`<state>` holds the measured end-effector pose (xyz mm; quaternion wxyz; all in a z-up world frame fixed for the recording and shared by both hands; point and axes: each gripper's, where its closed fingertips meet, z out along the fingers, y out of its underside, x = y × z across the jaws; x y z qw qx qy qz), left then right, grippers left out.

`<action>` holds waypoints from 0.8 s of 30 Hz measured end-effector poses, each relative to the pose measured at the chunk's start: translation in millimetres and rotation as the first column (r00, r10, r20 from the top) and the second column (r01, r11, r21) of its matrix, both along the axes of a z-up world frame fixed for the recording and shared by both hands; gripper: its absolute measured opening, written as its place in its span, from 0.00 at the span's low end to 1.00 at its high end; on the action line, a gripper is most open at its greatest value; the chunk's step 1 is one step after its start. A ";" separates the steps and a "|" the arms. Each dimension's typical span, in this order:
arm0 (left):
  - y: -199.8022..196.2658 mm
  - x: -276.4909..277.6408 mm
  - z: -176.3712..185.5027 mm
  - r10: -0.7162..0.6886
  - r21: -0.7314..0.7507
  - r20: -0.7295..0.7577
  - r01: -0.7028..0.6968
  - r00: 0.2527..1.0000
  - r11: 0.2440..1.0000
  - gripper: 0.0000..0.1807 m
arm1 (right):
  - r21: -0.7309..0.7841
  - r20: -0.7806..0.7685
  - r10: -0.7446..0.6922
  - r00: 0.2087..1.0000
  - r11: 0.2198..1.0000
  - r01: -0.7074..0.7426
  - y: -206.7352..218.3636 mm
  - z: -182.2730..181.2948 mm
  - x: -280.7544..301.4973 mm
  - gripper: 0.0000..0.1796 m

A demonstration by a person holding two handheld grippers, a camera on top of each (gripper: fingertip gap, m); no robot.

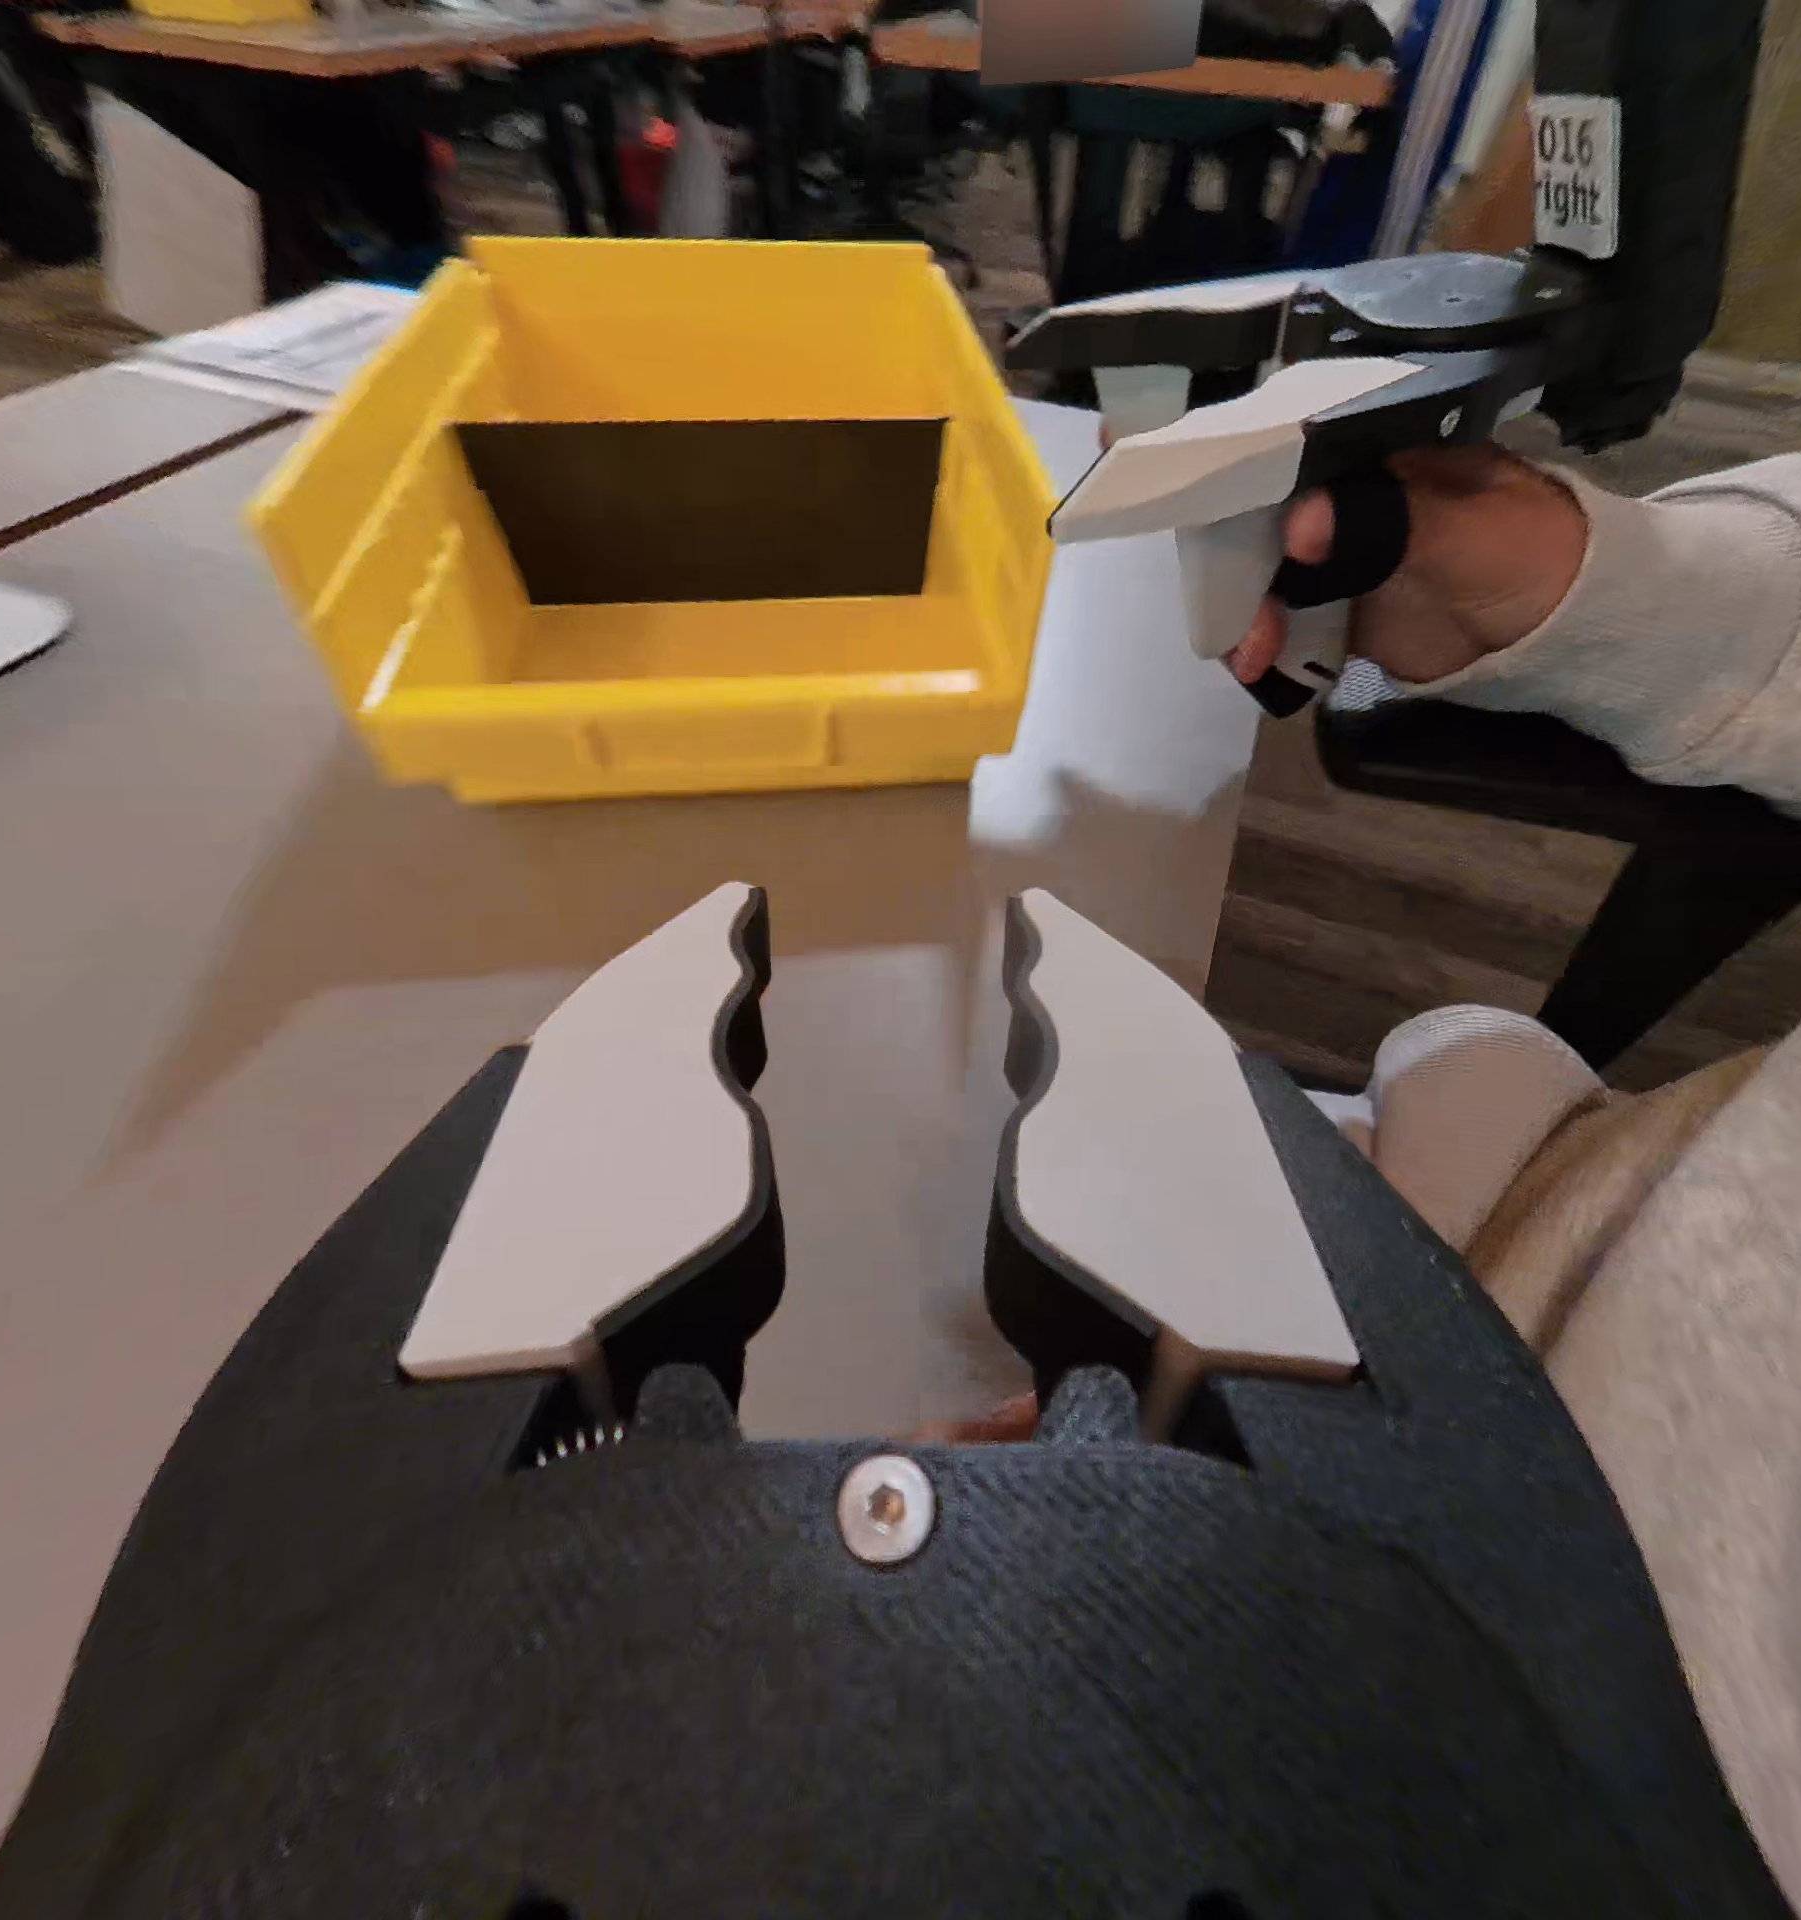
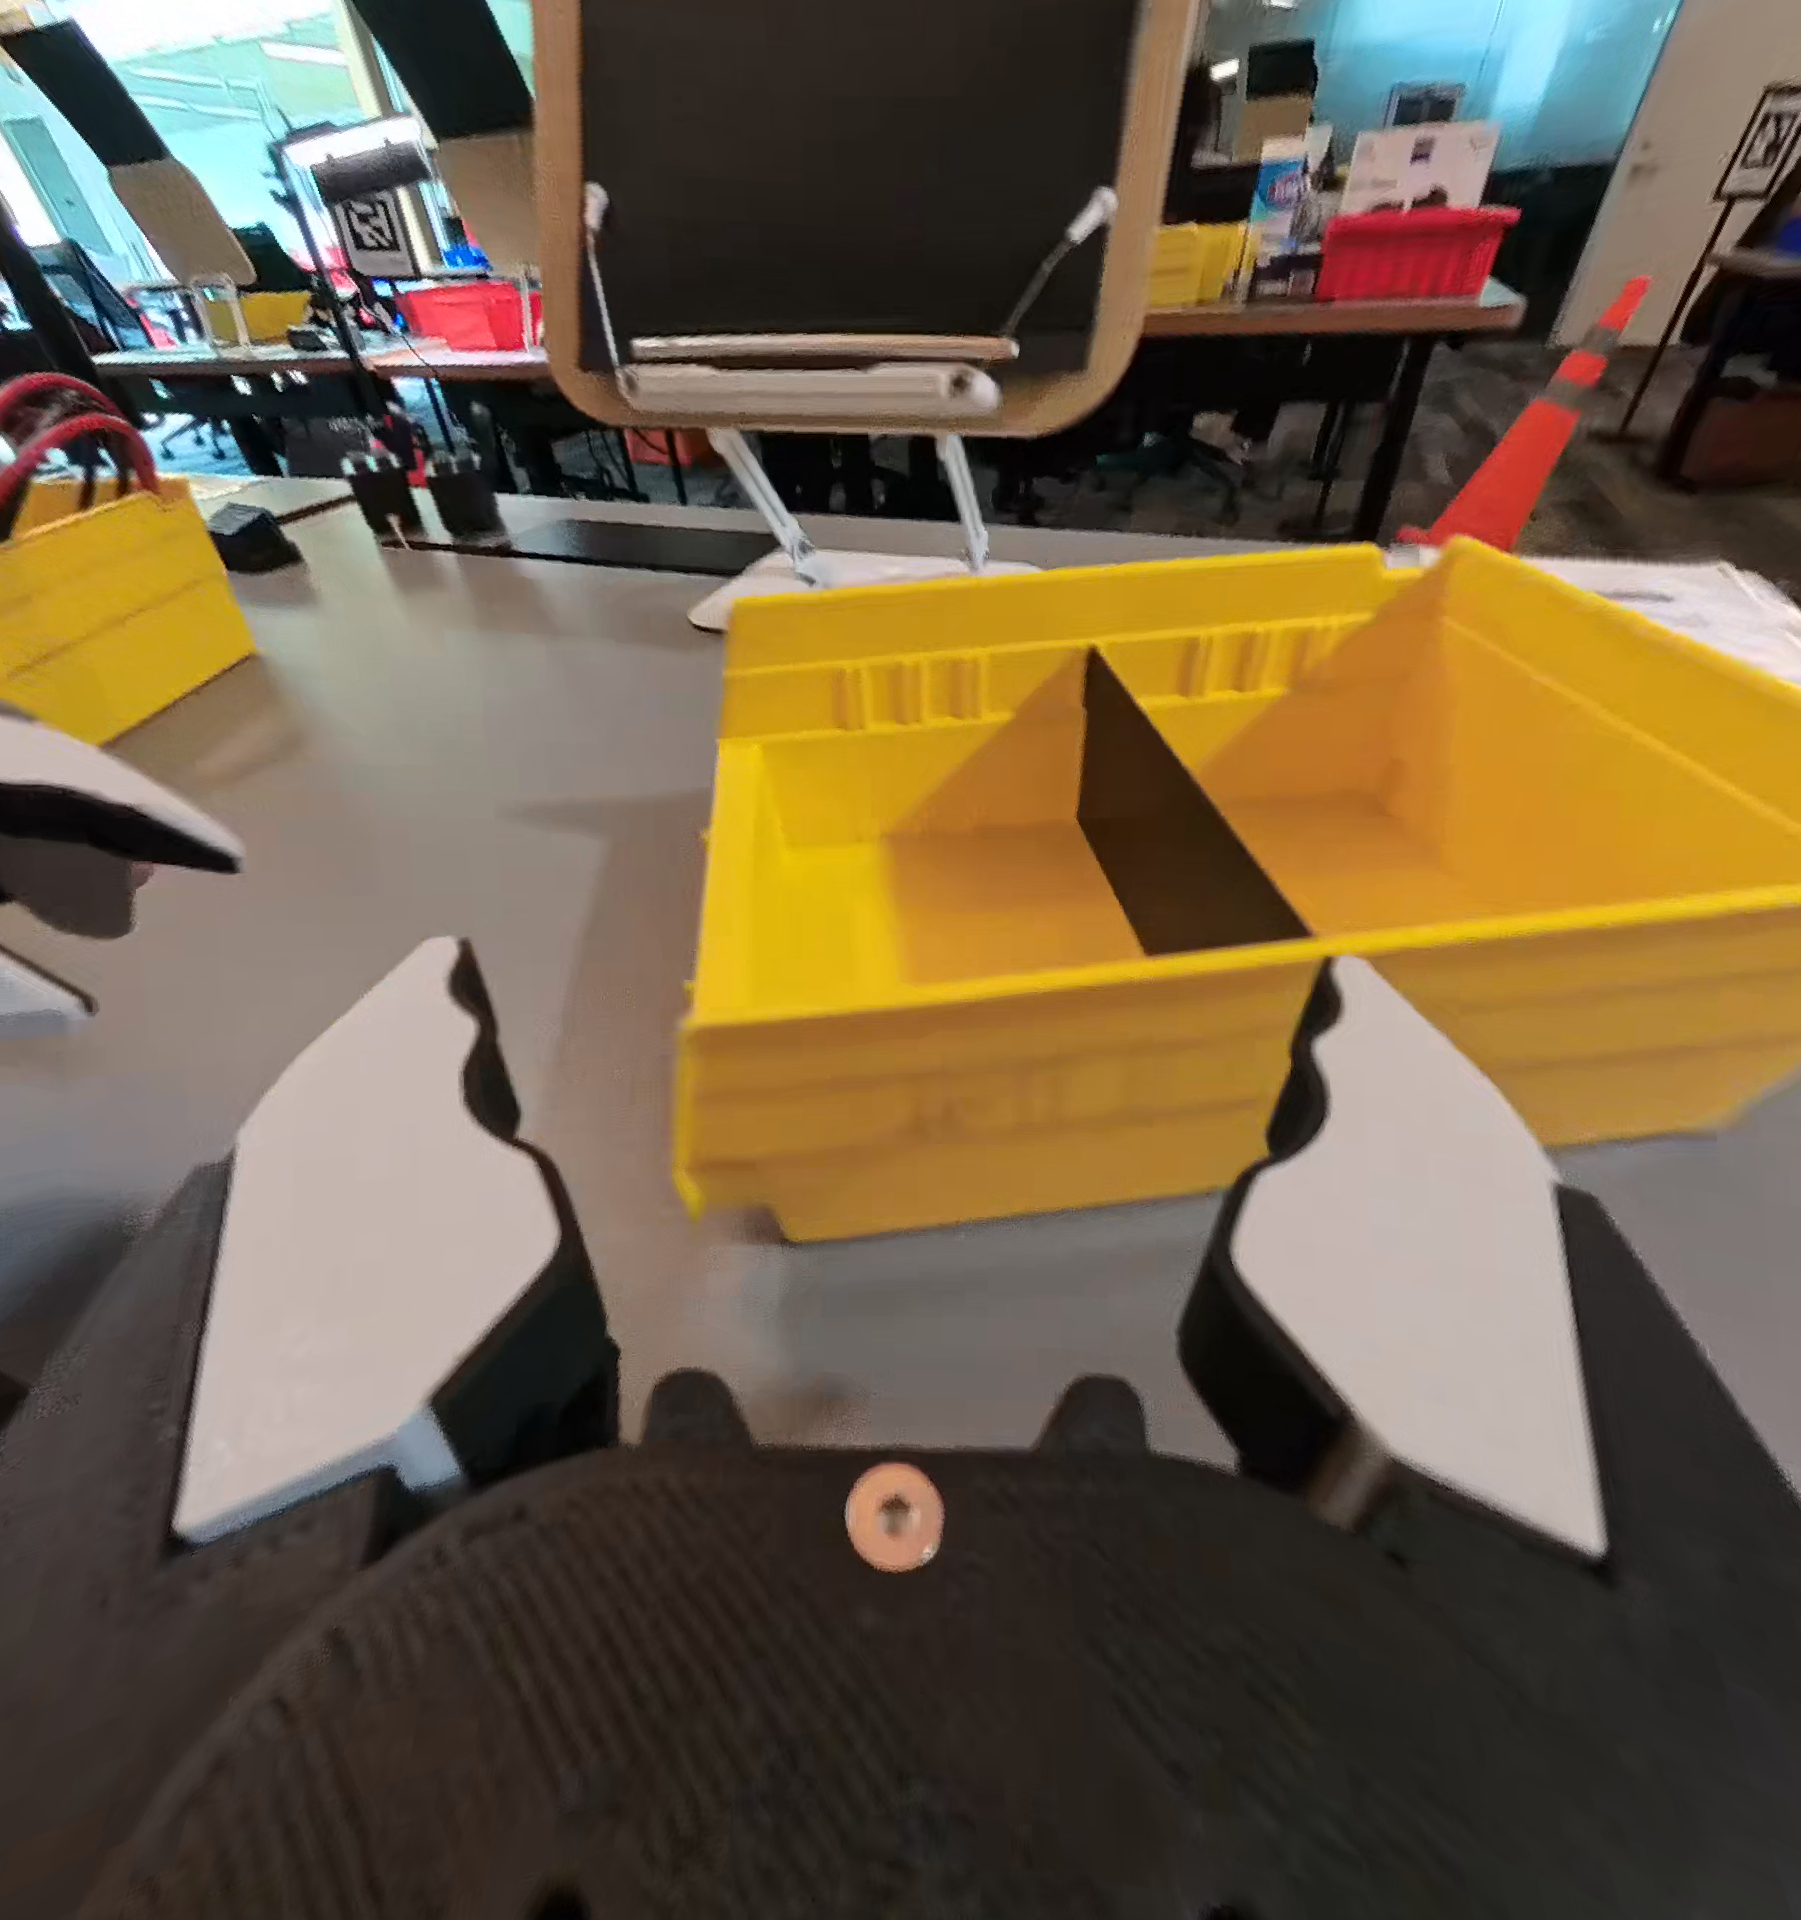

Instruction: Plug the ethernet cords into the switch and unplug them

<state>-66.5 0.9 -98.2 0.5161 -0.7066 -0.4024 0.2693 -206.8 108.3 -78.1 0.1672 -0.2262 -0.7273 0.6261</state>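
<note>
Red looped cords (image 2: 44,436) stick up out of a yellow bin (image 2: 85,623) at the far left of the right wrist view. No switch is clearly in view. My left gripper (image 1: 888,914) is open and empty above the grey table (image 1: 148,883). My right gripper (image 2: 894,966) is wide open and empty, just in front of an empty yellow bin (image 2: 979,1091) with a black divider (image 2: 1176,842). That bin (image 1: 688,717) also shows in the left wrist view, with the right gripper (image 1: 1031,436) open to its right. The left gripper (image 2: 158,930) shows at the left edge of the right wrist view.
A dark screen on a white stand (image 2: 834,208) stands behind the bin. A small black device (image 2: 247,535) and two black blocks (image 2: 418,488) sit at the back left. Papers (image 1: 283,338) lie beyond the bin. An orange cone (image 2: 1530,426) stands on the floor.
</note>
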 end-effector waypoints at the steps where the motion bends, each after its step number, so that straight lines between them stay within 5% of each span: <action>1: -13.7 13.0 -1.2 0.038 0.024 -0.023 -0.038 0.999 0.999 0.23 | 0.012 -0.008 -0.014 1.000 1.000 0.014 -7.0 -2.3 0.6 0.81; 8: -47.7 40.3 15.4 0.097 0.280 -0.042 -0.081 0.994 0.957 0.21 | 0.257 -0.147 -0.228 0.962 0.931 0.260 -8.2 -28.0 -41.2 0.79; 11: -43.7 41.1 9.3 0.063 0.324 0.001 -0.060 0.998 0.944 0.21 | 0.258 -0.031 -0.262 0.965 0.930 0.261 2.3 -39.6 -56.7 0.80; 13: -39.5 41.5 8.8 0.044 0.345 0.011 -0.045 0.999 0.937 0.21 | 0.224 0.076 -0.285 0.955 0.939 0.262 17.1 -45.0 -67.7 0.66; 15: -35.6 41.6 7.1 0.027 0.343 0.018 -0.032 0.999 0.939 0.21 | 0.167 0.199 -0.280 0.939 0.954 0.249 34.5 -48.1 -79.6 0.37; 18: -31.5 41.9 2.7 0.012 0.321 0.030 -0.021 0.999 0.947 0.21 | 0.168 0.228 -0.348 0.909 0.934 0.315 77.6 -47.7 -110.2 0.19; 24: -26.6 42.1 -0.4 -0.008 0.313 0.047 -0.007 0.999 0.950 0.20 | 0.096 0.263 -0.406 0.875 0.914 0.395 154.5 -41.9 -142.7 0.04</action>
